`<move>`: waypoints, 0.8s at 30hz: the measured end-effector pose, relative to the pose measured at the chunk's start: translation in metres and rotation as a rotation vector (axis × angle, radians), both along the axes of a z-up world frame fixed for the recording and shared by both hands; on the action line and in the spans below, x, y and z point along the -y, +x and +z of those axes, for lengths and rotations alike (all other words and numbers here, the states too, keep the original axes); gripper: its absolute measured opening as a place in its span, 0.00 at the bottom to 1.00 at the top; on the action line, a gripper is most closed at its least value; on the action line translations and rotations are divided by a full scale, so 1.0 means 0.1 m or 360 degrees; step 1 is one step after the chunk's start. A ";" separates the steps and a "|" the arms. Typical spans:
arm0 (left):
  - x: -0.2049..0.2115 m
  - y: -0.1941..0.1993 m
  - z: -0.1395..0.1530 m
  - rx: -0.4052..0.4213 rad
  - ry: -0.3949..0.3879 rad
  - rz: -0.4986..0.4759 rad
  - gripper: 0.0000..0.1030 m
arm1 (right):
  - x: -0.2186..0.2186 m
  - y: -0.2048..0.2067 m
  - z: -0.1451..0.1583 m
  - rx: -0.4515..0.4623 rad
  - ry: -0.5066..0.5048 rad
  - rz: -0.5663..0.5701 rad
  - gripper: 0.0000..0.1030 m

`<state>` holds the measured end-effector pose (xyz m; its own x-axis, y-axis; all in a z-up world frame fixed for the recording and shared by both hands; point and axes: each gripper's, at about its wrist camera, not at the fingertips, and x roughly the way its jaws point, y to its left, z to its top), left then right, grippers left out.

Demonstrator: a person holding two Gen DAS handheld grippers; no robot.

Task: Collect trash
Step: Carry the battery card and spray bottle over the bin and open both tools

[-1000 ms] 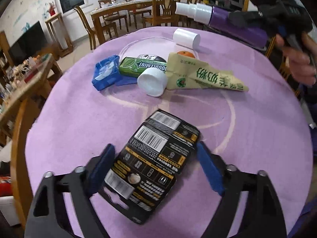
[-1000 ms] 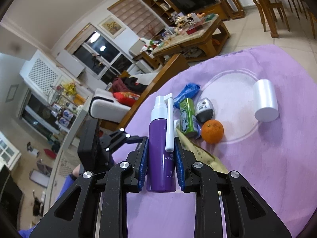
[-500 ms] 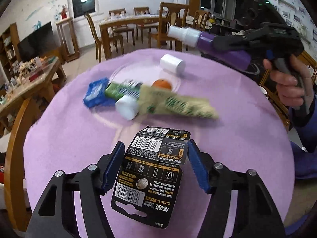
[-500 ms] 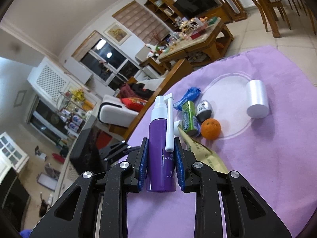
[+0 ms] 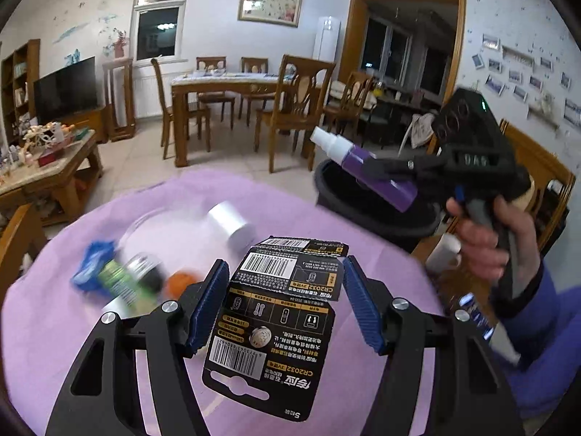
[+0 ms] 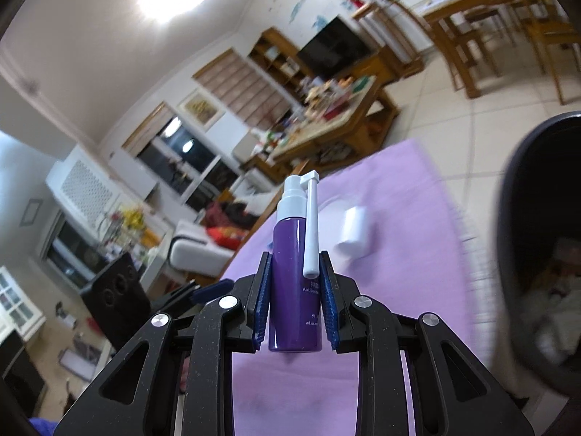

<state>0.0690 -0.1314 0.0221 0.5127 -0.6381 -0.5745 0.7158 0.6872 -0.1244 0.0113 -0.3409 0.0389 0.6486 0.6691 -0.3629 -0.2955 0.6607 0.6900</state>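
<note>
left hand-held gripper (image 5: 285,307): jaws moderately apart, blue pads (image 5: 205,309) pressed against the two side edges of a black battery card (image 5: 276,330), which is gripped and raised clear of the worktop (image 5: 47,334). card tilted, barcodes and "cr2032" print readable, hang-hole end nearest the camera.

right hand-held gripper (image 6: 296,301): jaws drawn close, blue pads (image 6: 262,299) clamped on both flanks of a purple spray bottle (image 6: 292,283). bottle sits upright between the jaws in the right wrist view, white pump head and folded-down nozzle at the far end. in the left wrist view the same bottle (image 5: 366,169) is held off the worktop, nozzle pointing up and to the left, over the rim of a dark bin (image 5: 363,207). the person's hand (image 5: 483,239) grips the handle of that unit.

bin: stands beside the worktop edge; in the right wrist view it fills the right margin (image 6: 508,254), with pale contents inside, blurred.

remaining items on the purple-covered worktop, all blurred: white cylinder (image 5: 232,223) lying on its side; blue packet (image 5: 92,265); green packet (image 5: 121,283); dark rounded item (image 5: 149,270), type cannot be told; orange (image 5: 181,281), partly behind the left pad. these last four lie close together, the cylinder apart from them.
</note>
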 end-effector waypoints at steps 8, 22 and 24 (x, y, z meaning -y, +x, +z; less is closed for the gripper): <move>0.83 0.22 0.12 -0.0072 -0.0254 0.0003 0.62 | 0.91 -0.32 -0.06 0.0088 -0.0136 -0.0405 0.25; 2.20 0.45 -0.25 -0.0273 -0.0296 -0.0017 0.62 | 2.14 -0.49 -0.79 -0.0027 -0.0236 -0.0808 0.25; 2.29 0.48 -0.30 -0.0282 -0.0278 -0.0023 0.62 | 2.22 -0.47 -0.90 -0.0046 -0.0226 -0.0816 0.25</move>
